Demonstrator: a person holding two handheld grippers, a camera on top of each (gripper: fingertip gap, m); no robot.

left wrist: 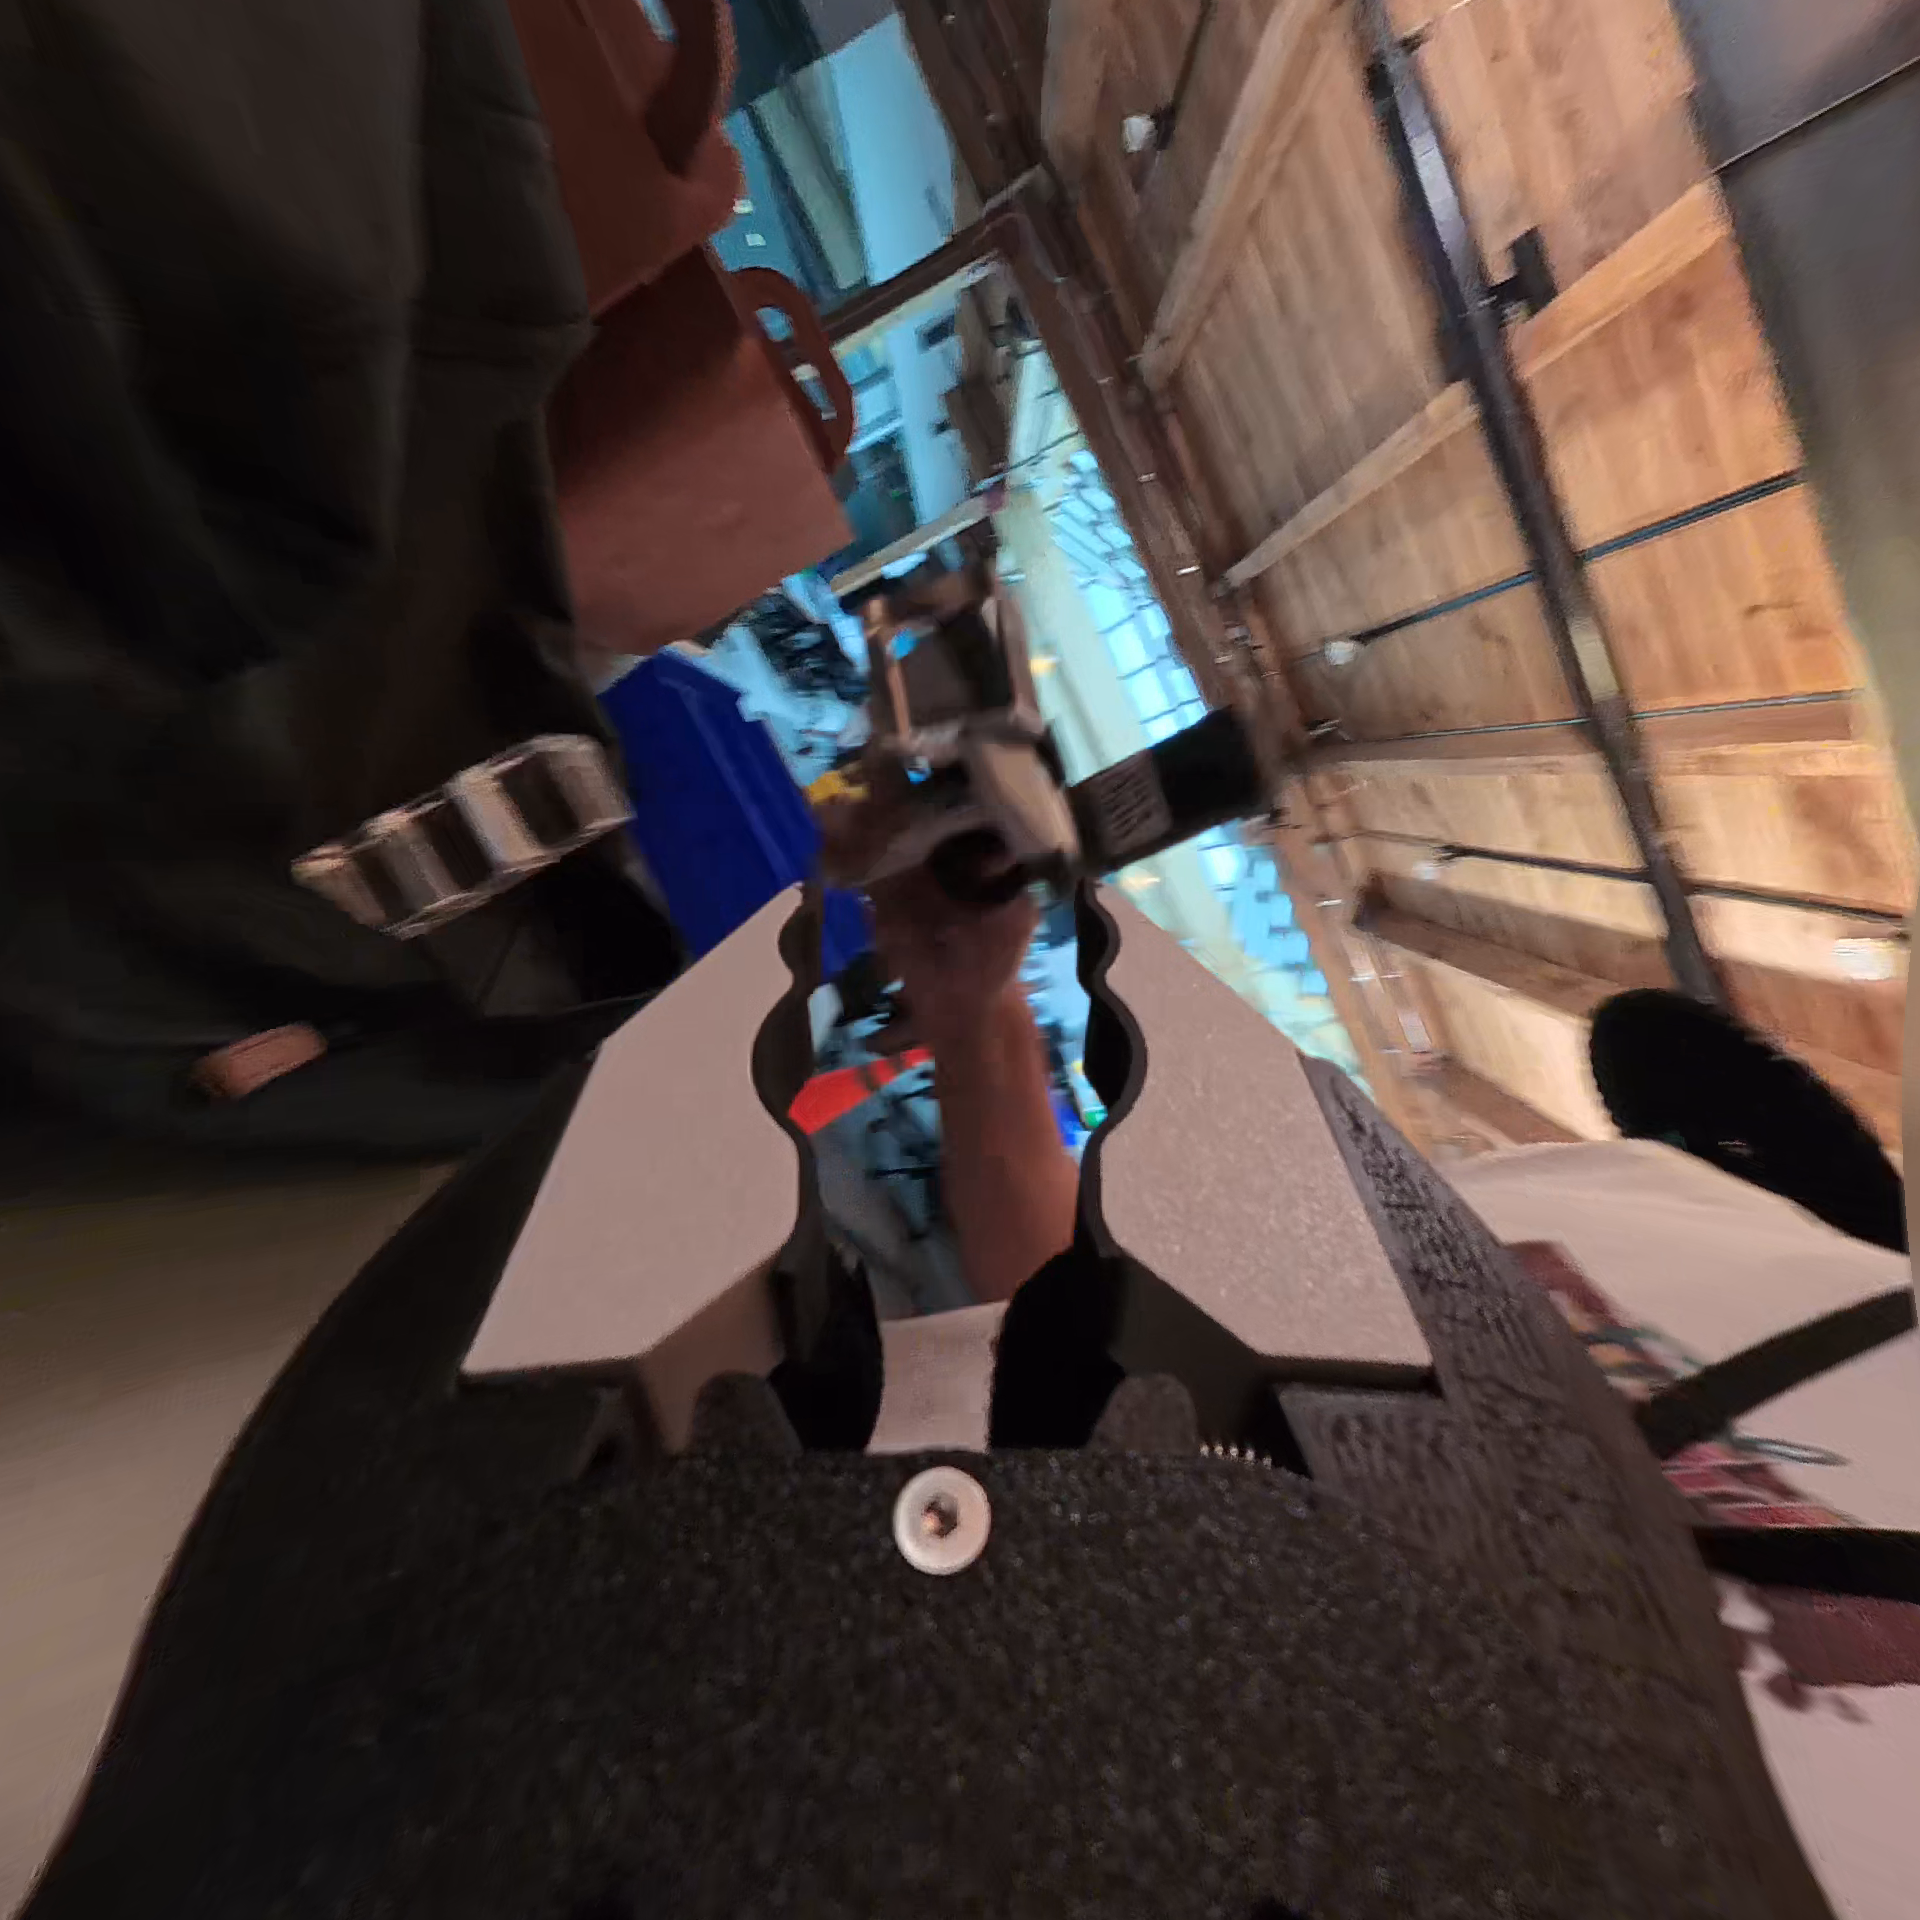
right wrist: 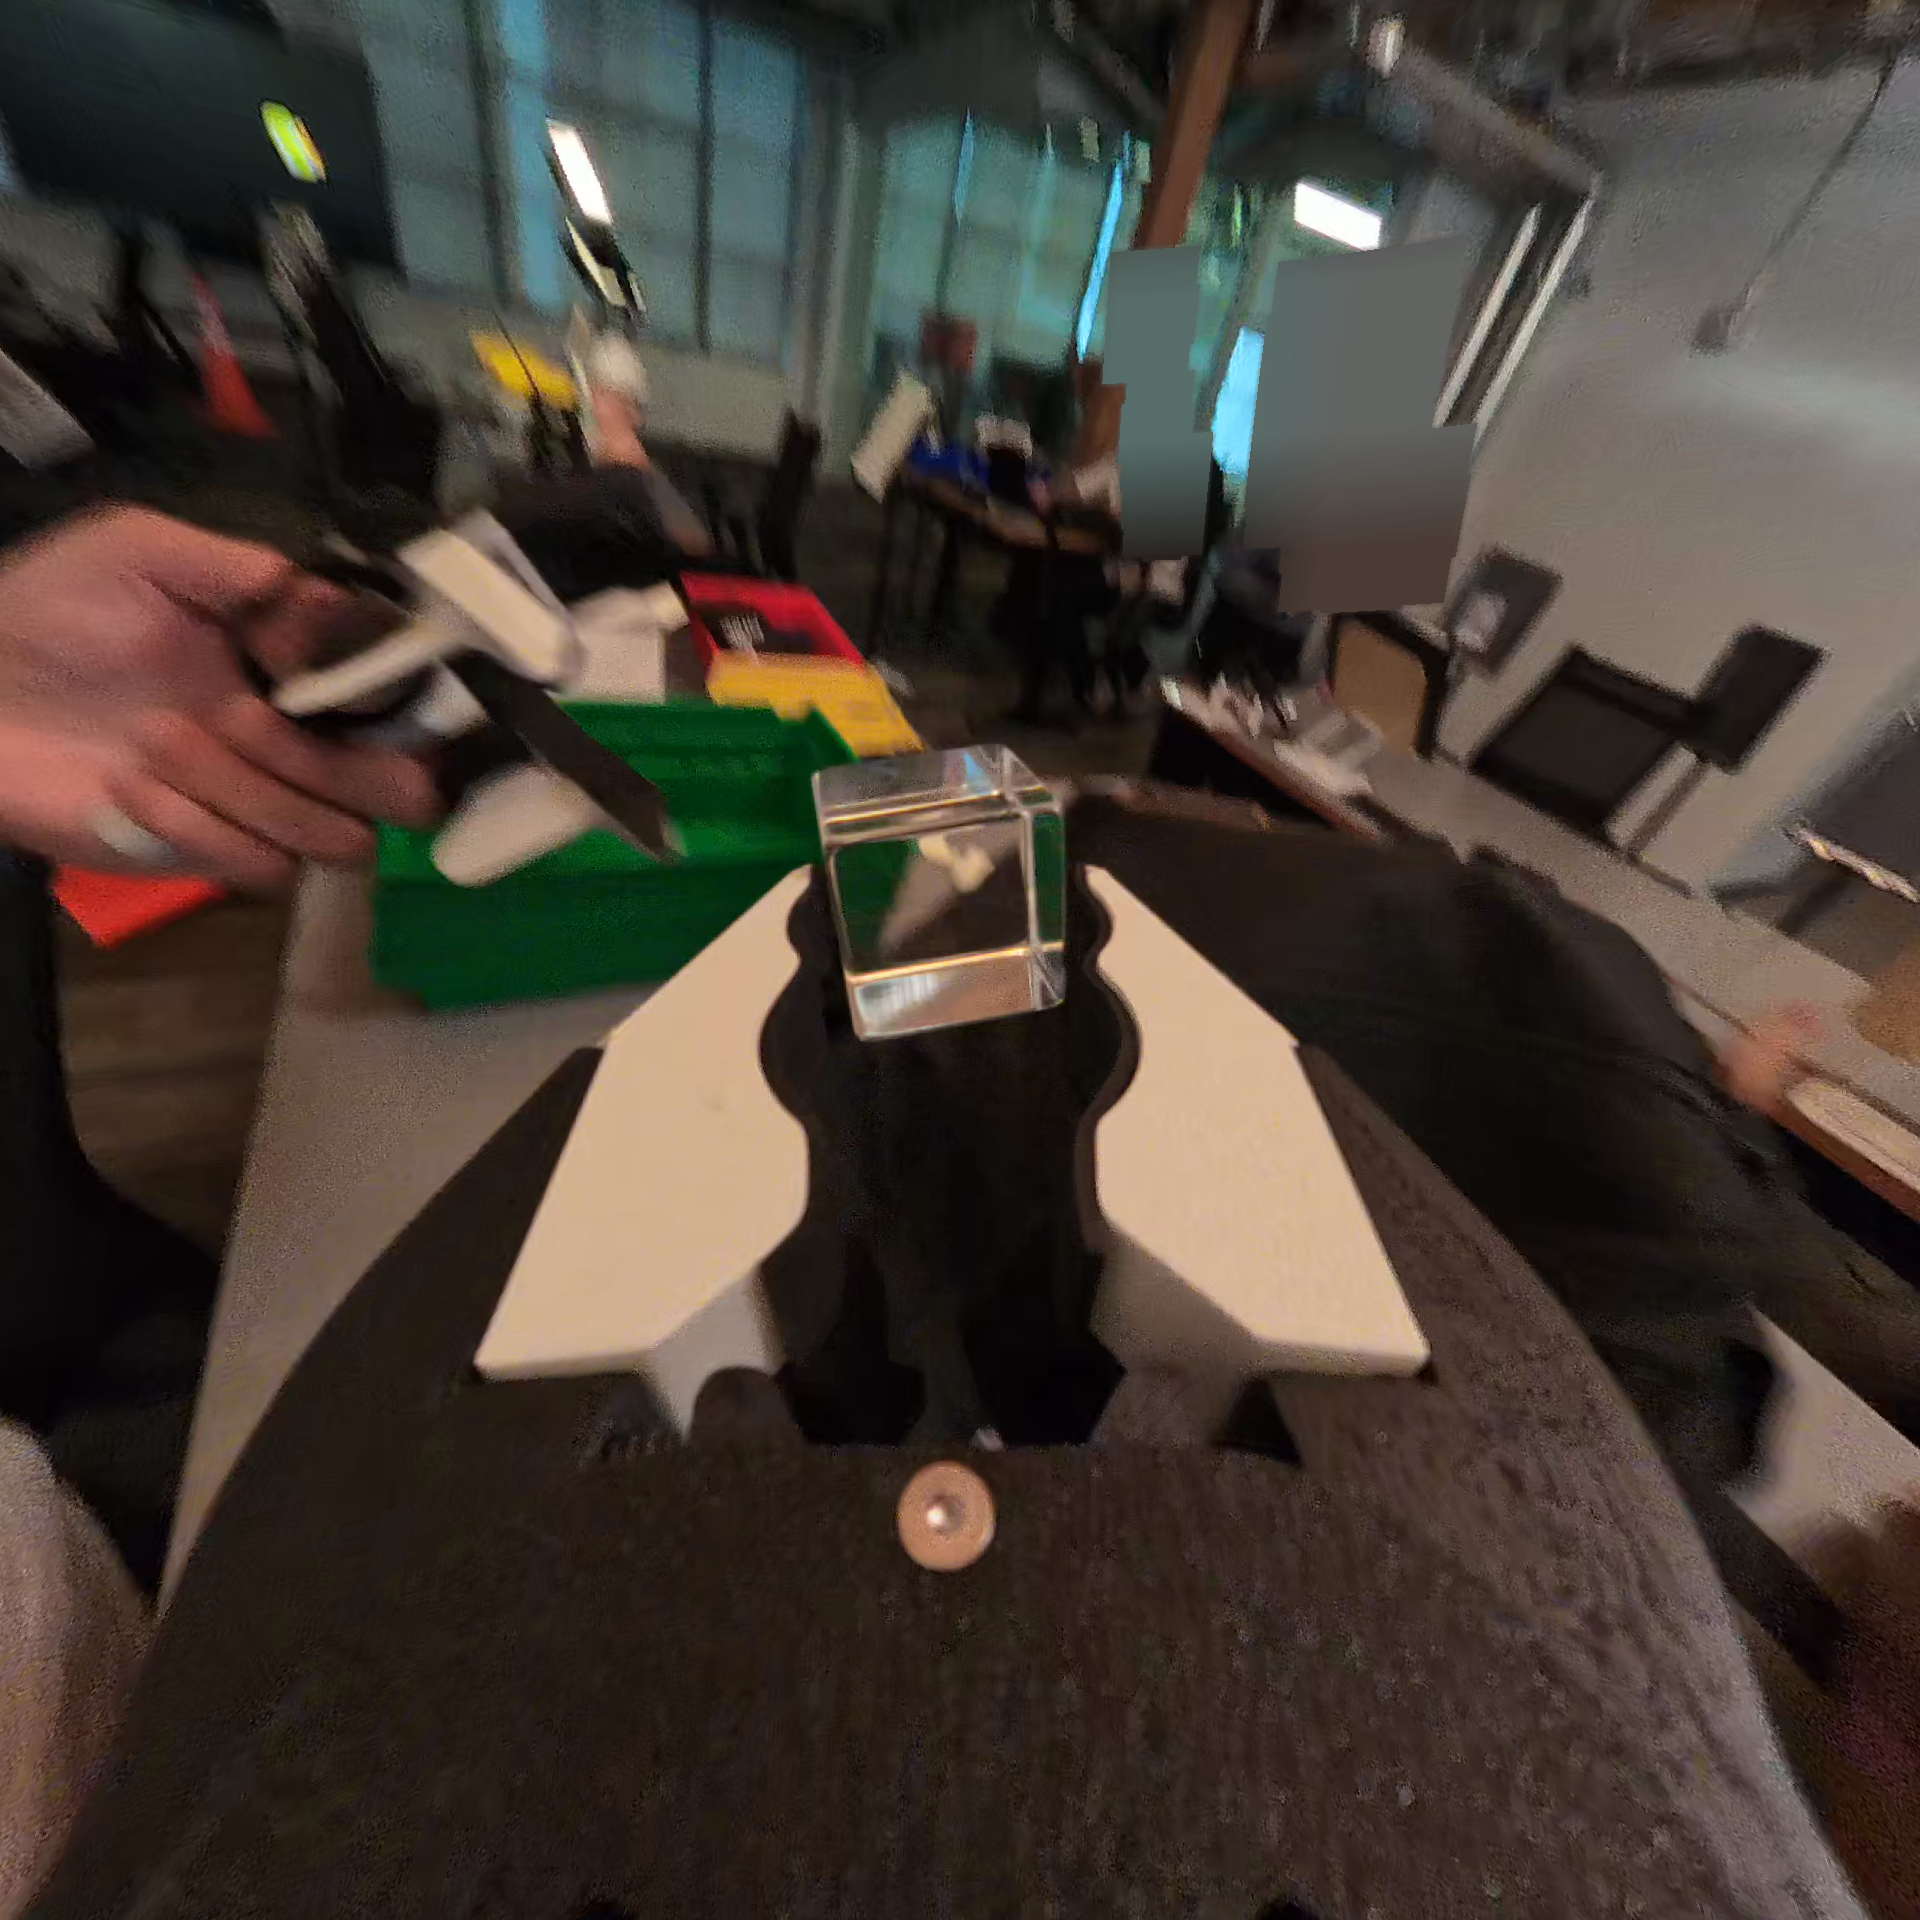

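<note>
The right gripper [right wrist: 948,914] points level and forward over a pale table [right wrist: 343,1122], its two white fingers [right wrist: 665,1132] closed onto a clear glass-like cube [right wrist: 943,894] that sits between the fingertips, pinched on its left and right faces and lifted off the table. To the left in the right wrist view, a bare hand [right wrist: 135,696] reaches in from the edge, wrapped around the left gripper, whose white and black parts slant down toward a green bin [right wrist: 582,914]; behind that bin lie a yellow bin [right wrist: 821,707] and a red bin [right wrist: 758,613]. A black cloth-like heap [right wrist: 1455,1039] lies on the table just right of the right gripper. The left gripper [left wrist: 943,935] is rolled strongly sideways, so that a wooden plank ceiling [left wrist: 1558,520] runs down the right of its picture. Its fingers [left wrist: 665,1143] stand apart with nothing between them; through the gap shows a forearm [left wrist: 997,1122] and the hand [left wrist: 956,935] gripping the other device, blurred. Dark clothing [left wrist: 260,520] fills the left of that view, beside a blue bin [left wrist: 707,790]. A sheet with dark red print [left wrist: 1787,1621] lies at the lower right, too blurred to read, and no other writing is legible in either view.
</note>
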